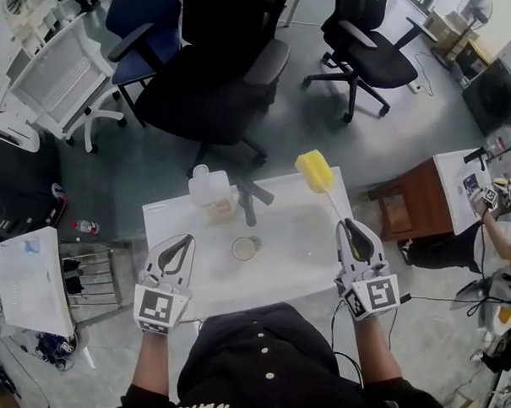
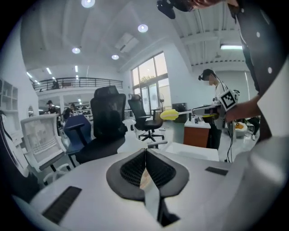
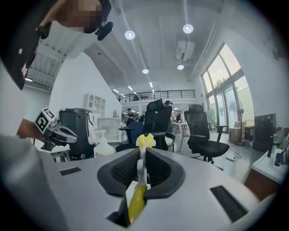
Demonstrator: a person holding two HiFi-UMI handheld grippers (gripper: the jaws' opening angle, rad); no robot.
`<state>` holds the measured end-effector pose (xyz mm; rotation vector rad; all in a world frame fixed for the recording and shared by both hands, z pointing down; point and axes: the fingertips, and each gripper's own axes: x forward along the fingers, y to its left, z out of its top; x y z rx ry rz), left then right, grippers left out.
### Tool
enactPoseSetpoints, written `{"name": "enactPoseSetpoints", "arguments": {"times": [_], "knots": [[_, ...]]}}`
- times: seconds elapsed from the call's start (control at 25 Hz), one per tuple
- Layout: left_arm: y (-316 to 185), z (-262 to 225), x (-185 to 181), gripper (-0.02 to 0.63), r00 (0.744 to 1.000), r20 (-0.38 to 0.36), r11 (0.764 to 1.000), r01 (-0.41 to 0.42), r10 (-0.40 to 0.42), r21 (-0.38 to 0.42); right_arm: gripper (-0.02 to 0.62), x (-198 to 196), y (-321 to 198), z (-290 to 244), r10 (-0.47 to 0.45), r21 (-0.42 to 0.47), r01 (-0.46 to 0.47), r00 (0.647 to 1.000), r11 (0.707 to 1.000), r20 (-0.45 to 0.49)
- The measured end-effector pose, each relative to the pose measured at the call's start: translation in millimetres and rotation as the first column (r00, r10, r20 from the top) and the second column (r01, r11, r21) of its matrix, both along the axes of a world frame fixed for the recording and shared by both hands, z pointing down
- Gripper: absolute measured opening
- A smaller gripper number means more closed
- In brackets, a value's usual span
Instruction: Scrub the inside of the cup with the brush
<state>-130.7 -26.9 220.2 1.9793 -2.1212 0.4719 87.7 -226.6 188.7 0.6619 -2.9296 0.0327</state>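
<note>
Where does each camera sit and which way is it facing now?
Head view: on the person's head, aimed steeply down at the white table, round cup and forearms.
Left gripper view: on the shut left claw, facing black office chairs.
Right gripper view: on the right claw, shut on the yellow sponge brush, facing chairs.
Shared: that brush.

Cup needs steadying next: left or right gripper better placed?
Left, probably. The left gripper is shut and empty, and nearer the cup; the right gripper is clamped on the brush.
</note>
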Motion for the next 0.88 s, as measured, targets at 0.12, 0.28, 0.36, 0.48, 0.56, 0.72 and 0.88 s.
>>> {"name": "enactPoseSetpoints", "arguments": {"times": [0.12, 0.28, 0.36, 0.48, 0.56, 0.72, 0.88], "knots": [[2.3, -23.7, -3.1, 0.028, 1.000, -0.001, 0.998, 0.028, -0.028, 0.060, 0.054, -6.0, 1.2, -21.4, -0.009, 0.028, 0.007, 0.998, 1.000, 0.058], [5.1, -53.1, -4.5, 0.026, 0.999, 0.009, 0.991, 0.046, -0.048, 0.126, 0.054, -7.5, 2.0, -45.7, -0.014, 0.068, 0.007, 0.995, 0.998, 0.099], [8.2, -66.1, -4.2, 0.026, 0.998, 0.022, 0.987, 0.053, -0.057, 0.150, 0.054, -7.7, 2.4, -56.4, -0.007, 0.089, -0.003, 0.993, 0.996, 0.119], [14.8, -75.0, -0.2, 0.026, 0.996, 0.045, 0.983, 0.072, -0.080, 0.169, 0.054, -3.7, 4.2, -67.3, 0.007, 0.105, -0.022, 0.990, 0.994, 0.142], [17.6, -81.5, 4.3, 0.026, 0.994, 0.052, 0.975, 0.087, -0.100, 0.203, 0.054, -0.7, 6.2, -71.7, 0.012, 0.115, -0.029, 0.988, 0.993, 0.151], [23.4, -84.2, 8.4, 0.026, 0.989, 0.073, 0.970, 0.111, -0.129, 0.217, 0.054, 1.1, 12.2, -77.9, 0.013, 0.122, -0.033, 0.986, 0.992, 0.165], [19.6, -92.6, 10.9, 0.026, 0.987, 0.069, 0.962, 0.126, -0.147, 0.243, 0.054, 2.6, 14.5, -79.2, 0.018, 0.124, -0.039, 0.986, 0.992, 0.167]]}}
